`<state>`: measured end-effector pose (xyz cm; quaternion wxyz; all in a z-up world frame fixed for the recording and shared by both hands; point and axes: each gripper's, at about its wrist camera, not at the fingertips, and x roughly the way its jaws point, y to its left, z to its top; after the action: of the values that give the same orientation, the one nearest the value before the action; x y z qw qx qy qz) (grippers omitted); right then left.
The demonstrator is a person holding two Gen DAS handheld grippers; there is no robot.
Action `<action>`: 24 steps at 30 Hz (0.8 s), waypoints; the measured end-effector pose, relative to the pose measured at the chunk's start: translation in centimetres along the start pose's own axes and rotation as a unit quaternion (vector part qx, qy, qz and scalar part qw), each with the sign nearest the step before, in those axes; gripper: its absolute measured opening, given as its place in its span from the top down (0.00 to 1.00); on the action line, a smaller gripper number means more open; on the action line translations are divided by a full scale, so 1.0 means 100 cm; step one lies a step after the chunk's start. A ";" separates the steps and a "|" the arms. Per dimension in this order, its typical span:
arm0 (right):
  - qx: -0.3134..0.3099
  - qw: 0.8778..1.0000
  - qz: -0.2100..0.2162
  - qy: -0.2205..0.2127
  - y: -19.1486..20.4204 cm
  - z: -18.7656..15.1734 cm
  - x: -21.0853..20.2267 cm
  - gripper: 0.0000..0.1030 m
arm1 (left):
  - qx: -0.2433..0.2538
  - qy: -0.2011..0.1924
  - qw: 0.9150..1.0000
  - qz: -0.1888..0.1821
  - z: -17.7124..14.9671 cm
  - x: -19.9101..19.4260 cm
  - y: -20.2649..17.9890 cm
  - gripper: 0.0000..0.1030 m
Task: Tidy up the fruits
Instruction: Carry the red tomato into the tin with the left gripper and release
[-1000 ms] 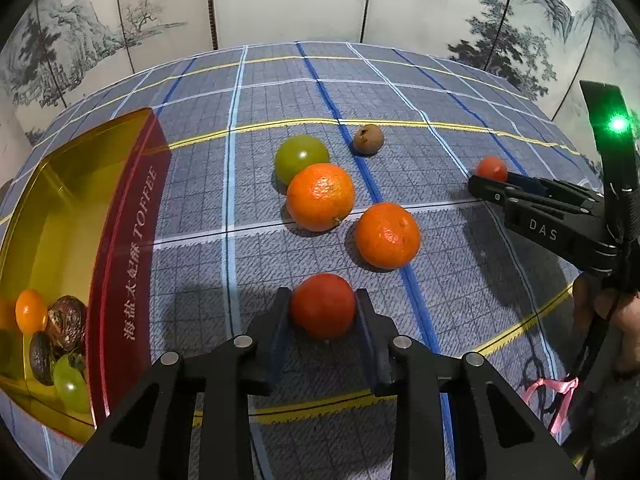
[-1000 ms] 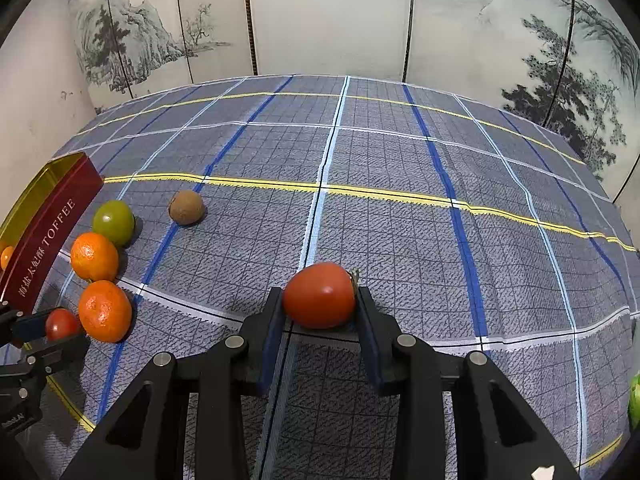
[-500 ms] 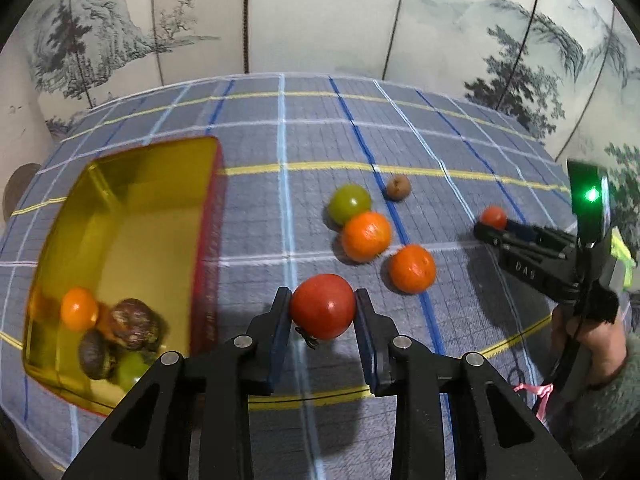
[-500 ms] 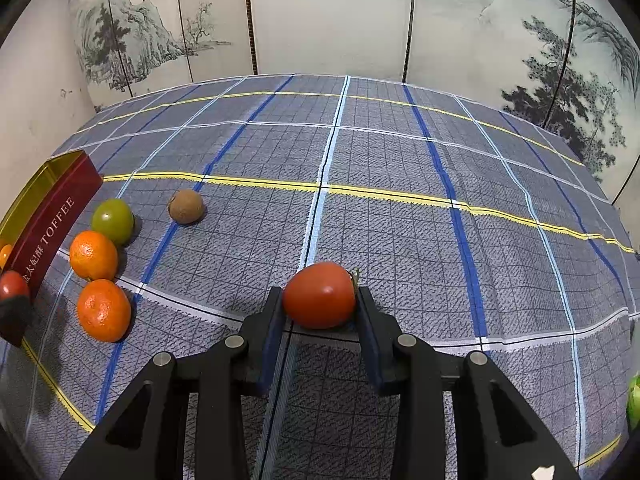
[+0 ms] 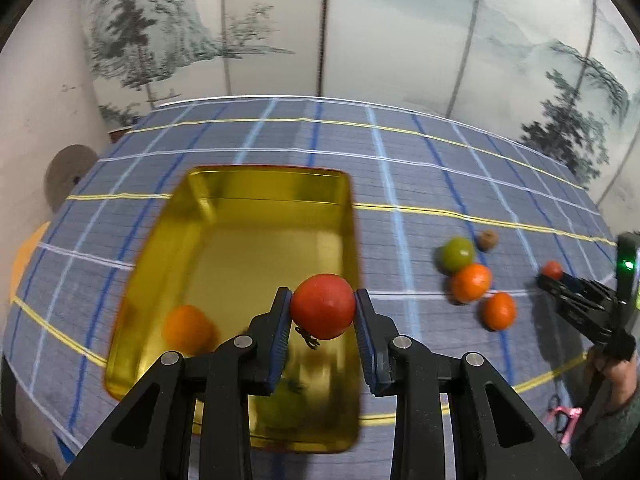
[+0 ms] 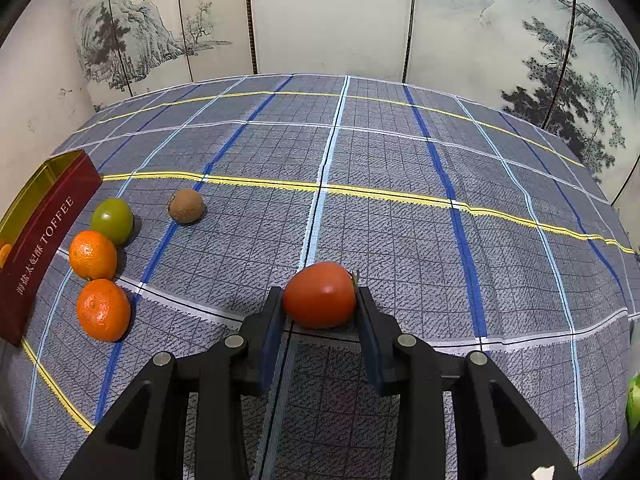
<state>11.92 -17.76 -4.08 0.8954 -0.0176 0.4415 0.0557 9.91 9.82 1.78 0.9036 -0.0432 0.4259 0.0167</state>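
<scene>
My left gripper [image 5: 322, 312] is shut on a red tomato [image 5: 323, 304] and holds it in the air above the near right part of the gold tin [image 5: 240, 216]. Inside the tin lie an orange fruit [image 5: 188, 328] and a blurred green fruit [image 5: 280, 404]. My right gripper [image 6: 320, 300] is shut on a second red tomato [image 6: 319, 294] low over the checked cloth. On the cloth by the tin's red side [image 6: 38, 240] lie two oranges [image 6: 93, 254] [image 6: 103, 309], a green fruit [image 6: 112, 220] and a brown kiwi [image 6: 186, 211].
A painted folding screen [image 6: 328, 20] closes off the back of the table. The right gripper [image 5: 554, 270] with its tomato shows at the right edge of the left wrist view, held by a hand [image 5: 612, 376]. Something green [image 6: 634, 404] peeks in at the right edge.
My left gripper has carried its tomato up and to the left, from the cloth near the oranges to above the gold tin. The right gripper and its tomato have stayed still.
</scene>
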 end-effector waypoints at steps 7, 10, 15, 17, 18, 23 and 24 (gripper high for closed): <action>0.000 1.000 0.000 0.000 0.000 0.000 0.000 0.68 | -0.029 0.007 0.999 0.022 0.000 0.008 0.036 0.69; 0.000 1.000 -0.001 0.000 0.000 0.000 0.000 0.68 | -0.034 0.012 0.999 0.031 -0.003 0.013 0.044 0.69; 0.000 1.000 -0.001 0.000 0.000 0.000 0.000 0.68 | -0.041 0.023 0.998 0.040 -0.007 0.020 0.053 0.69; 0.000 1.000 -0.001 0.000 0.001 0.000 0.000 0.68 | -0.042 0.026 0.998 0.041 -0.009 0.023 0.055 0.69; 0.000 1.000 -0.001 0.000 0.000 0.000 0.000 0.68 | -0.042 0.027 0.998 0.043 -0.009 0.025 0.056 0.69; 0.000 1.000 -0.001 0.000 0.001 0.000 0.000 0.68 | -0.042 0.036 0.997 0.047 -0.011 0.031 0.059 0.69; 0.000 1.000 -0.001 0.000 0.001 0.000 0.000 0.68 | -0.043 0.038 0.997 0.049 -0.012 0.033 0.060 0.69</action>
<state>11.89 -17.70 -4.04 0.8953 -0.0185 0.4416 0.0549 10.70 15.67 -1.91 0.8821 -0.0615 0.4606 0.0771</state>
